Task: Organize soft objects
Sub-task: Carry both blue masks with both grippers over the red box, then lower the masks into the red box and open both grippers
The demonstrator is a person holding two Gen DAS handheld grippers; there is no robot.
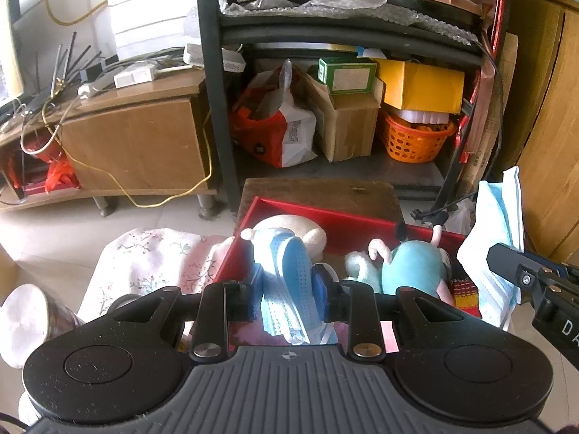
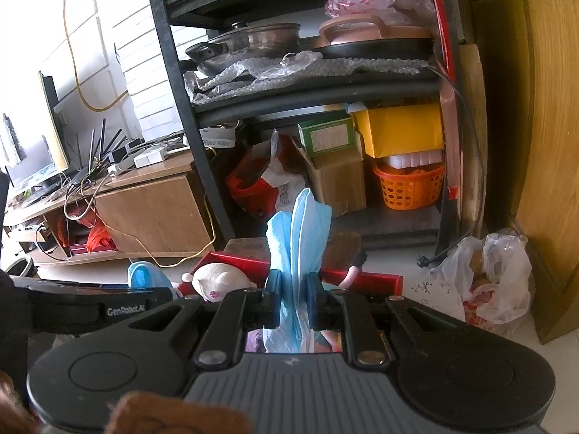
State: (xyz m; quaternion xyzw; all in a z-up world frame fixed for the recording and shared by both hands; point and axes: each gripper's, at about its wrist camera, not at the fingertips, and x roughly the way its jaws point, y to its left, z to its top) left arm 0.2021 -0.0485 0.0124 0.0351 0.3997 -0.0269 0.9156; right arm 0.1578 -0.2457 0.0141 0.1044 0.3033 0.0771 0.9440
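Observation:
My left gripper (image 1: pixel 289 289) is shut on a folded bundle of blue face masks (image 1: pixel 289 271), held just above the near edge of a red box (image 1: pixel 325 217). In the box lie a white plush toy (image 1: pixel 293 228) and a teal plush toy (image 1: pixel 409 267). My right gripper (image 2: pixel 293 293) is shut on another bundle of blue face masks (image 2: pixel 300 231) that stands up between the fingers; it also shows at the right in the left wrist view (image 1: pixel 499 224). The red box (image 2: pixel 365 278) and the white plush (image 2: pixel 220 278) show behind it.
A floral cloth (image 1: pixel 152 260) lies left of the box. A black shelf rack (image 1: pixel 213 108) behind holds cardboard boxes, a yellow box (image 1: pixel 423 86) and an orange basket (image 1: pixel 412 137). A wooden TV stand (image 1: pixel 137 144) is left, a wooden cabinet (image 2: pixel 542 144) right, plastic bags (image 2: pixel 492 282) on the floor.

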